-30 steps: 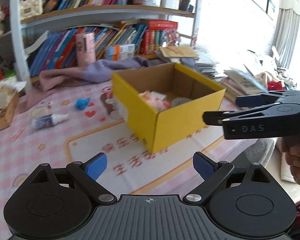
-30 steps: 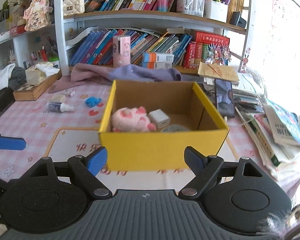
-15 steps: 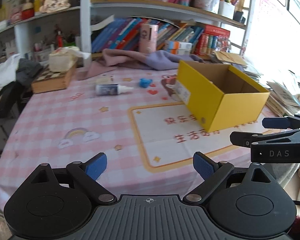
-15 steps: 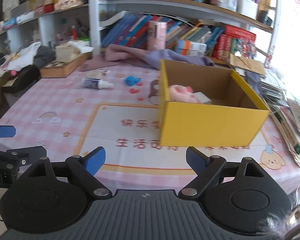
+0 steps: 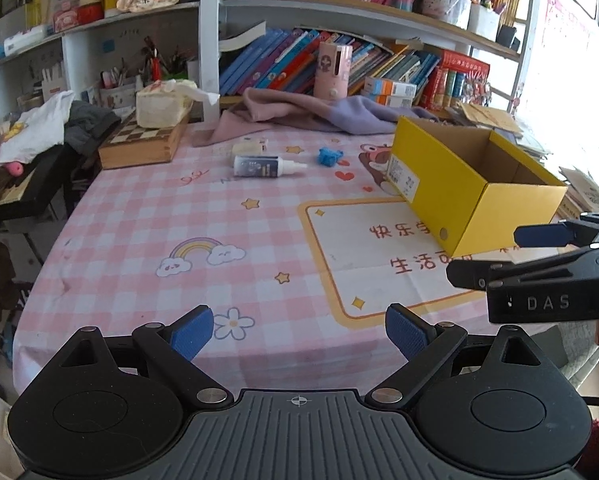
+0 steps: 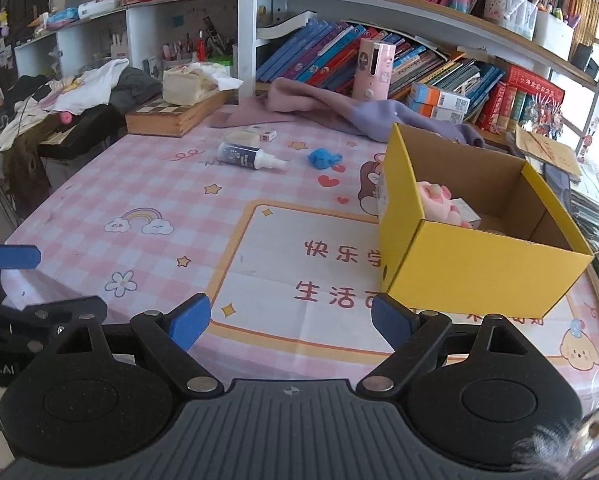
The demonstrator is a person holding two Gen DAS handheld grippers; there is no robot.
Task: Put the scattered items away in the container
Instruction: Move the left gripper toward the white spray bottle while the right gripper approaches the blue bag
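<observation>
A yellow cardboard box (image 5: 475, 196) (image 6: 471, 268) stands open on the right of the pink checked table. A pink plush toy (image 6: 437, 202) and a small white box (image 6: 465, 210) lie inside it. A small bottle with a white nozzle (image 5: 265, 167) (image 6: 249, 157), a blue toy (image 5: 329, 156) (image 6: 323, 158) and a small cream box (image 5: 251, 146) (image 6: 253, 135) lie at the far side of the table. My left gripper (image 5: 299, 334) and my right gripper (image 6: 289, 320) are both open and empty, near the table's front edge.
A wooden chessboard box (image 5: 143, 142) with a tissue pack stands at the far left. A purple cloth (image 5: 307, 114) lies along the bookshelf (image 5: 339, 20). Stacks of books (image 6: 591, 204) sit right of the box. A chair with clothes (image 5: 31, 148) stands left of the table.
Both grippers have pulled back and turned left from the box. The far scattered items have come into fuller view. Both grippers have stayed open.
</observation>
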